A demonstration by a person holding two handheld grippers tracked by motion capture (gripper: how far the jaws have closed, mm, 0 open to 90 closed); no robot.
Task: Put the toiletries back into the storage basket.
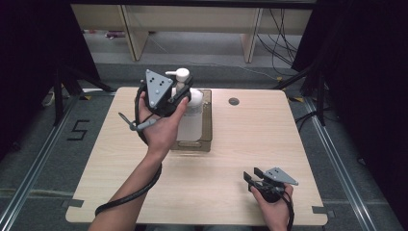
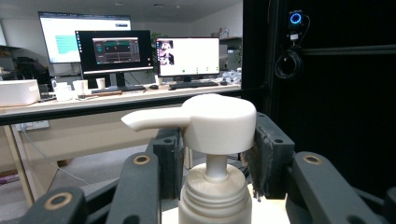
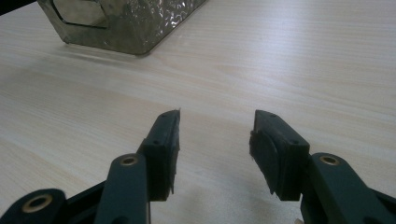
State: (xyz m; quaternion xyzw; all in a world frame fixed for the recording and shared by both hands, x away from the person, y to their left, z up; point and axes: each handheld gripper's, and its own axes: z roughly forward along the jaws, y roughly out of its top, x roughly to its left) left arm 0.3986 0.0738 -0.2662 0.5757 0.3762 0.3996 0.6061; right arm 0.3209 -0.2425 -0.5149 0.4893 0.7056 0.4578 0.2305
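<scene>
A white pump bottle (image 1: 193, 107) stands upright in a clear brownish tray (image 1: 208, 126) at the table's far middle. My left gripper (image 1: 179, 91) reaches it from the left, and its jaws close on the pump head (image 2: 218, 122) from both sides. The spout points left in the left gripper view, and the ribbed collar (image 2: 214, 196) shows below between the jaws. I cannot tell whether the bottle's base rests on the tray. My right gripper (image 1: 252, 177) lies on the table at the front right, open, with nothing between its fingers (image 3: 164, 135).
The tray's corner (image 3: 116, 28) shows far ahead of the right gripper (image 3: 217, 116), with bare wooden table (image 1: 250, 139) between them. A round cable hole (image 1: 234, 101) sits at the far edge. Desks with monitors (image 2: 116, 49) stand beyond the table.
</scene>
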